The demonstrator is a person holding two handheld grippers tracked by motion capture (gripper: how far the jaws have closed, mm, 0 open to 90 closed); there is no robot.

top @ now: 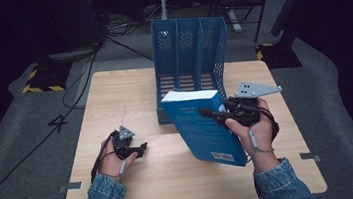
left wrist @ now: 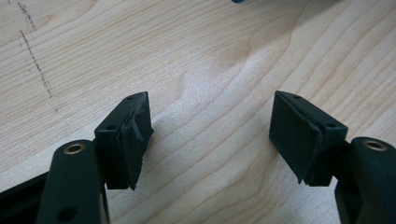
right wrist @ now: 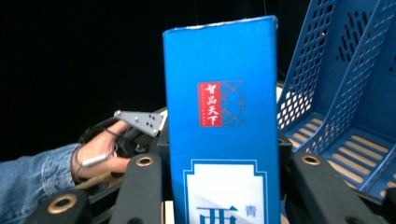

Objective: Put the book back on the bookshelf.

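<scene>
**Currently: Right Gripper Holds Blue Book Near File Rack; Left Gripper Idle**

Right gripper (top: 216, 113): the fingers (right wrist: 140, 186) are clamped on the blue book (top: 203, 129), one on each cover face. In the right gripper view the book's spine (right wrist: 224, 116) faces the camera and rises upright between the two fingers, which press on it from the left and from the right. The spine carries a red label (right wrist: 208, 104) in its upper half and a white panel lower down.

Book position: in the high view the book is off the tabletop (top: 128, 90), tilted, with its white page edge at the top and its barcode corner low and toward the near side. It sits right of centre, just in front of the blue file rack (top: 191, 57), which stands upright on the far half of the tabletop with its open compartments facing the near side. Whether the book touches the rack cannot be determined.

Left gripper (top: 137, 149): positioned low over the near left part of the tabletop, well apart from the book. In the left gripper view its fingers (left wrist: 130, 135) stand wide, with bare wood grain between them and nothing held.
</scene>
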